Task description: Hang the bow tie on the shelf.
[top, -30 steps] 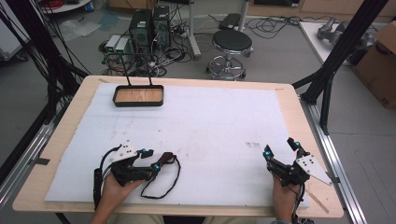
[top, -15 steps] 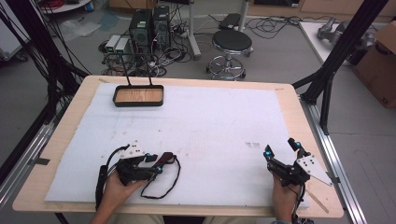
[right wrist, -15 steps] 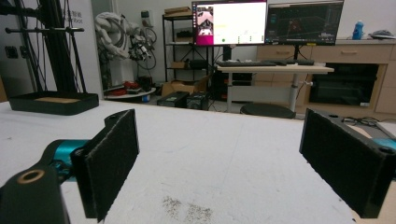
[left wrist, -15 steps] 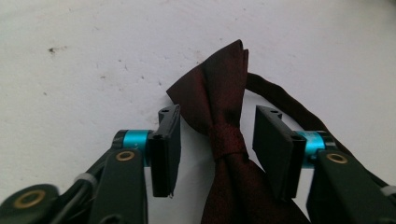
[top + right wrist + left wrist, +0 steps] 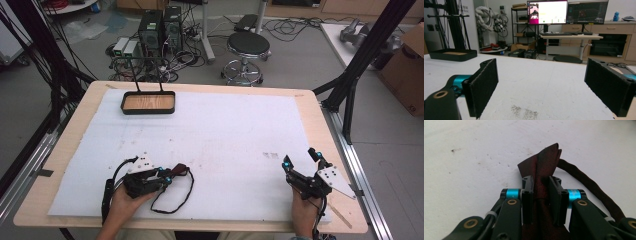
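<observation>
A pale wooden table (image 5: 320, 107) stands in a workshop strewn with cables, a round stool (image 5: 245, 47) and computer cases (image 5: 159, 25) on the floor beyond its far edge, black frame posts rising at either side; a white sheet (image 5: 220, 135) covers nearly all of the top, leaving bare wood as a narrow border along each edge. The only fixture on the sheet is a shallow black tray (image 5: 148, 102) with a wooden floor near the far left corner, so the whole middle and the far right of the table lie open. Close to the near edge, left of centre, the left gripper (image 5: 167, 175) lies low over the sheet, and its jaws have just been closing — in the left gripper view the pads are pinched on a dark red cloth pouch (image 5: 541, 167), whose creased, slightly glossy fabric bunches upward between them into a folded peak. A dark braided cord (image 5: 175, 197) runs from the pouch and loops loosely on the sheet toward the near edge. Well apart, by the near right corner, the right gripper (image 5: 301, 161) rests in the person's hand with its jaws spread wide — nothing sits between its pads (image 5: 482, 86), which frame bare, faintly smudged sheet.
</observation>
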`<action>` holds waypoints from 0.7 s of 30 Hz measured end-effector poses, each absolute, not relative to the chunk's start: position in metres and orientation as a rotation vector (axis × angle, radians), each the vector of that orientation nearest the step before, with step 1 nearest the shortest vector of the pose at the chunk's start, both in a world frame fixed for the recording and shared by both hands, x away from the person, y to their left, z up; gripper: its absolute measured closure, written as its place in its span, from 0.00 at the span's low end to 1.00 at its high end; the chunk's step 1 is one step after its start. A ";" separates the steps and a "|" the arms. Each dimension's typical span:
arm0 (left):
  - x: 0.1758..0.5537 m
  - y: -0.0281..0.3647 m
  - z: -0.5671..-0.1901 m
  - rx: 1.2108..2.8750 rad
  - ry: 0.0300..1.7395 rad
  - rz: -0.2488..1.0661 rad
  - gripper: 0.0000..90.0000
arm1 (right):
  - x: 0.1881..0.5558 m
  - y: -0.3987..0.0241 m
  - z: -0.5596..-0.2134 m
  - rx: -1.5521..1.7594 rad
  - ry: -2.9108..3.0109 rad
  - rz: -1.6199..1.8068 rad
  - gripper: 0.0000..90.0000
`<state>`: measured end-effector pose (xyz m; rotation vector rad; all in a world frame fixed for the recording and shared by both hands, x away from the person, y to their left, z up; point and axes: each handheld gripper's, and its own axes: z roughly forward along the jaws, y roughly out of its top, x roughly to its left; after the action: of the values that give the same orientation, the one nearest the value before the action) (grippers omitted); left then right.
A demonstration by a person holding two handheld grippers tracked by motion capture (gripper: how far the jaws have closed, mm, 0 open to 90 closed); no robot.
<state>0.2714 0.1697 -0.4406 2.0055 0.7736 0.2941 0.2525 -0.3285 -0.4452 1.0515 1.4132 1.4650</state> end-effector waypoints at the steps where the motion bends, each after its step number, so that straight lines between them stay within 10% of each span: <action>1: 0.271 0.170 -0.440 2.002 0.770 0.297 0.82 | 0.252 -0.328 -0.445 1.053 1.415 1.465 0.12; 21: 0.289 0.213 -0.398 1.773 0.809 0.367 0.82 | 0.253 -0.328 -0.445 1.052 1.421 1.454 0.12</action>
<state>0.2893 0.2127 -0.3976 1.7731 0.8087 0.3669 0.2526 -0.3277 -0.4454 1.0521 1.4208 1.4540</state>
